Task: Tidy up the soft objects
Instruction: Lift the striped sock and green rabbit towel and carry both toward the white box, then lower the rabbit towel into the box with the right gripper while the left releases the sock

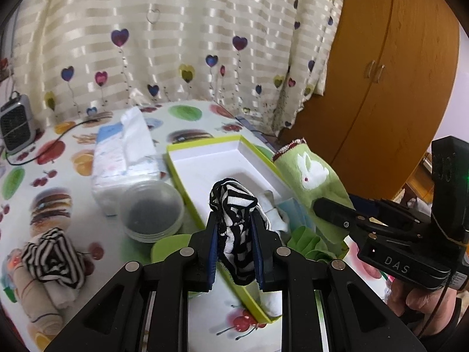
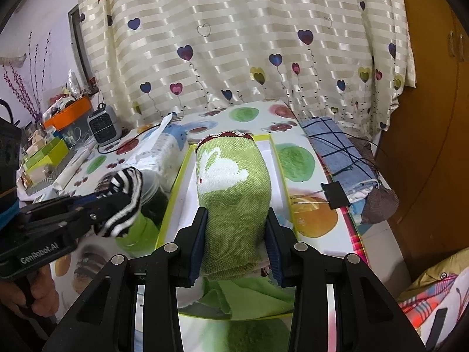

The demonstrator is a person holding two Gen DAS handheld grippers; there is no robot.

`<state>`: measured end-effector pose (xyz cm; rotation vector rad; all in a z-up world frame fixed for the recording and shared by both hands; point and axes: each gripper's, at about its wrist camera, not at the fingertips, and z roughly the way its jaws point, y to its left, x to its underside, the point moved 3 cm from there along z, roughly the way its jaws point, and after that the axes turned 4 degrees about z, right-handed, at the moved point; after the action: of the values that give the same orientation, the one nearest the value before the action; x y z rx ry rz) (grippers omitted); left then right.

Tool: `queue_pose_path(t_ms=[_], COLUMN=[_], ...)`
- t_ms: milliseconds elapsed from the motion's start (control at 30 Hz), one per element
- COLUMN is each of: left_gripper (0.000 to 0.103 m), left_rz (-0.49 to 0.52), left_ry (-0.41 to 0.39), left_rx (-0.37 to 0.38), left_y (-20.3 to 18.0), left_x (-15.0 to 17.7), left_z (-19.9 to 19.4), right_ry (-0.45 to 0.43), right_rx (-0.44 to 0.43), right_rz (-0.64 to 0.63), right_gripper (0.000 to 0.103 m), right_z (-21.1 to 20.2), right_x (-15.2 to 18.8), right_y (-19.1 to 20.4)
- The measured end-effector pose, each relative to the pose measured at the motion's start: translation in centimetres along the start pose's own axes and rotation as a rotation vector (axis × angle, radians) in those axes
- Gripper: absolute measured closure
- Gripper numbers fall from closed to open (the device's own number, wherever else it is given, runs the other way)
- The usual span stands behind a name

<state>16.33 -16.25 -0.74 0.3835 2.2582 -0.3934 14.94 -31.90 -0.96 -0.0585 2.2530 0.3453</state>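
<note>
My left gripper (image 1: 234,223) is shut on a black-and-white striped sock (image 1: 234,220), held over the near end of a white box with a lime-green rim (image 1: 205,154). From the right wrist view the same left gripper (image 2: 117,202) comes in from the left with the striped sock (image 2: 126,196). My right gripper (image 2: 237,226) is shut on a rolled green sock with a white rabbit (image 2: 234,187), above the box (image 2: 277,158). The green sock (image 1: 307,176) and the right gripper (image 1: 325,208) hang at the box's right rim. White and green cloths (image 1: 278,214) lie inside.
On the fruit-print tablecloth (image 1: 52,176) lie a second striped sock on rolled beige cloth (image 1: 52,261), a clear round lidded tub (image 1: 152,211) and a tissue pack (image 1: 123,152). A small heater (image 1: 17,126) stands back left. Folded blue cloth with a binder clip (image 2: 340,161) lies right of the box.
</note>
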Motion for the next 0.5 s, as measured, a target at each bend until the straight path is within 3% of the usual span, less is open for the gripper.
queue_pose_path(t_ms=[367, 500], left_gripper=[0.084, 0.073], left_rz=[0.010, 0.010], left_ry=[0.074, 0.084], left_rx=[0.017, 0.023], left_y=[-0.8, -0.8], left_x=[0.6, 0.5], left_z=[3.9, 4.6], right_ry=[0.007, 0.011], right_rx=[0.003, 0.002], right_rz=[0.002, 0.000], right_gripper=[0.064, 0.064], right_z=[0.2, 0.5], right_x=[0.1, 0.2], right_y=[-0.4, -0.3])
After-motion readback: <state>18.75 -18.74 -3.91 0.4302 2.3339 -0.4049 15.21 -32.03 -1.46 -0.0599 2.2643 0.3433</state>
